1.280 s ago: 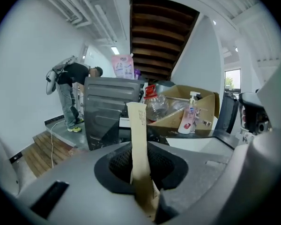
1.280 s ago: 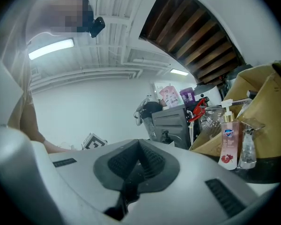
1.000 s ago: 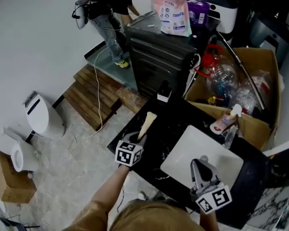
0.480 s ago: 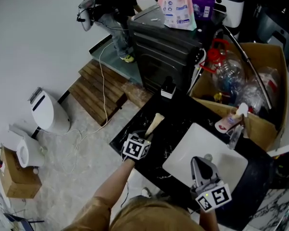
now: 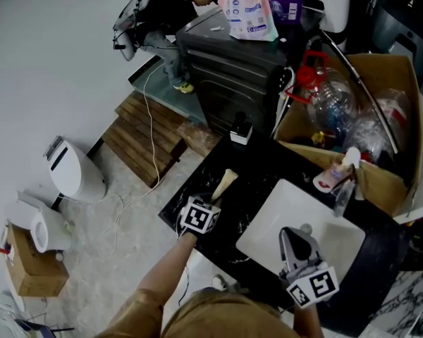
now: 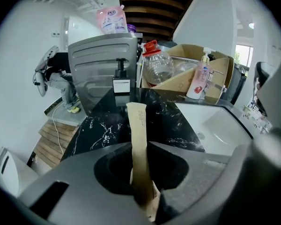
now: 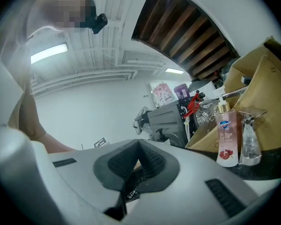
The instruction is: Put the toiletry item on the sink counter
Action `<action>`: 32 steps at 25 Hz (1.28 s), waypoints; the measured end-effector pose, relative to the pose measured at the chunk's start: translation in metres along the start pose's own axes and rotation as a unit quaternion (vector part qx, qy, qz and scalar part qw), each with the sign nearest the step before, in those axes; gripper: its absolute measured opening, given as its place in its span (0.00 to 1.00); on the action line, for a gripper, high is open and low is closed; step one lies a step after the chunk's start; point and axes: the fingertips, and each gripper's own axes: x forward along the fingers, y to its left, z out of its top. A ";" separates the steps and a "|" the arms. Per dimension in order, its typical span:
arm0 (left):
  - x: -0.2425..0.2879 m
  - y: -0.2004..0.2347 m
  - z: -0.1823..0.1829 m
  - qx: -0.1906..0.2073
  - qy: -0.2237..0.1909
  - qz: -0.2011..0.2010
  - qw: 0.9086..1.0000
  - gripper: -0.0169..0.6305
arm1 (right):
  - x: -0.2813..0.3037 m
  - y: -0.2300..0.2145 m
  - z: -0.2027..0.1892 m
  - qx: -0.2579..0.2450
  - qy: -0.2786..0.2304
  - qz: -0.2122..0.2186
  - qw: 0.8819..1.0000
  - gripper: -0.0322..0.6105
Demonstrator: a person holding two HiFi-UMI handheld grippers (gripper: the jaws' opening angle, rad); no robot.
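A long beige tube [image 5: 224,183] is clamped at its near end in my left gripper [image 5: 211,200], which is shut on it. In the left gripper view the tube [image 6: 137,135] sticks out forward and down over the black marble counter [image 6: 98,125]. Whether its far end touches the counter I cannot tell. My right gripper [image 5: 295,235] hangs over the white sink basin [image 5: 331,220], jaws together with nothing in them. In its own view the right gripper [image 7: 138,157] points level toward the boxes.
A black pump bottle [image 5: 240,129] stands at the counter's far corner. A pink soap bottle [image 5: 333,173] and a clear bottle [image 7: 249,139] stand behind the basin, against a cardboard box [image 5: 381,83] full of plastic. A dark cabinet [image 5: 233,69] lies beyond; a person [image 5: 162,20] stands further back.
My left gripper has sunk toward the counter with the tube and tilted it further down. The right gripper has shifted a little over the basin.
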 end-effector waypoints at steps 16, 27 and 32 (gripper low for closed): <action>0.004 0.001 -0.008 0.003 0.000 0.005 1.000 0.21 | 0.003 0.002 -0.001 0.001 0.007 0.003 1.000 0.05; -0.001 -0.006 -0.022 -0.013 -0.022 -0.009 1.000 0.52 | -0.005 0.018 0.000 -0.014 0.011 -0.003 1.000 0.05; -0.013 -0.006 -0.024 -0.010 -0.040 -0.012 0.999 0.55 | -0.011 0.034 -0.003 -0.018 0.010 -0.005 1.000 0.05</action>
